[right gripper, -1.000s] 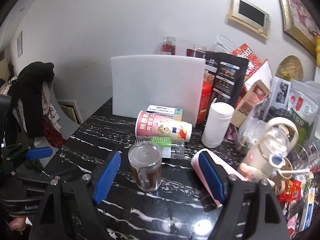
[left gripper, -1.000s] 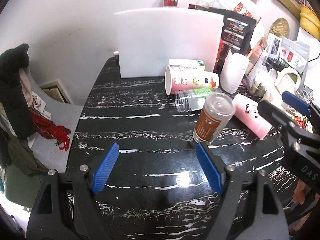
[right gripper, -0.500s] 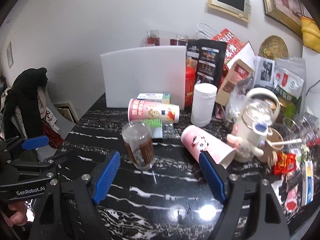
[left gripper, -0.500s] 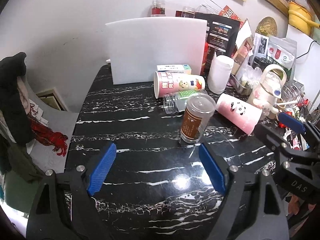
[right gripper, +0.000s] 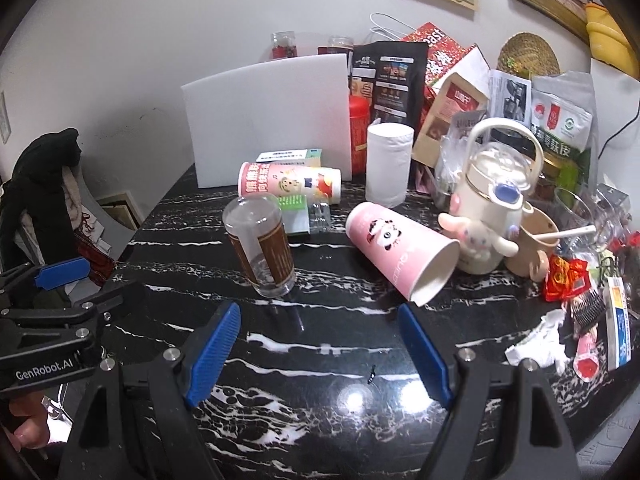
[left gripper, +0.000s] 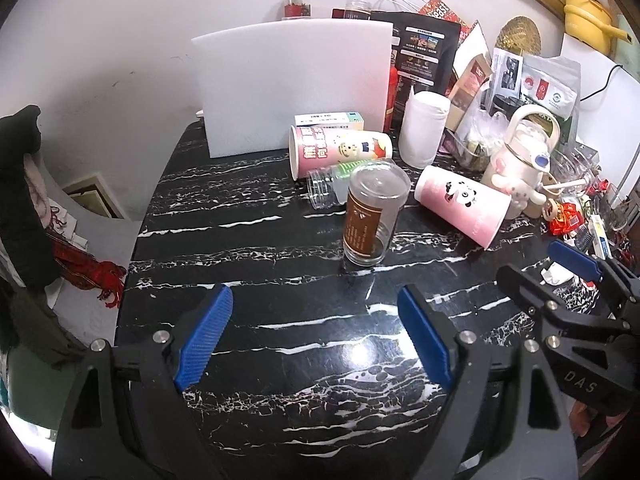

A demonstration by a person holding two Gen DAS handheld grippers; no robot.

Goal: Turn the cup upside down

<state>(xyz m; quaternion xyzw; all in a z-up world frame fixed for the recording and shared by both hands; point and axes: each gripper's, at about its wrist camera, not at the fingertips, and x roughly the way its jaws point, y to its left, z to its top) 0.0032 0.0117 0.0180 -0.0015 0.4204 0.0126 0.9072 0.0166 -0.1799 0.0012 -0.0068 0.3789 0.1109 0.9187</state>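
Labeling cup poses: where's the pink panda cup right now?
The pink panda cup lies on its side on the black marble table, right of the upright clear cup, its open mouth toward the camera, beside the white kettle.

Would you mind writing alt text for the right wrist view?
The open right claw hovers over a black marble table, empty. Ahead stands a clear cup with a brown label; a pink panda cup lies on its side to its right, with clutter behind.
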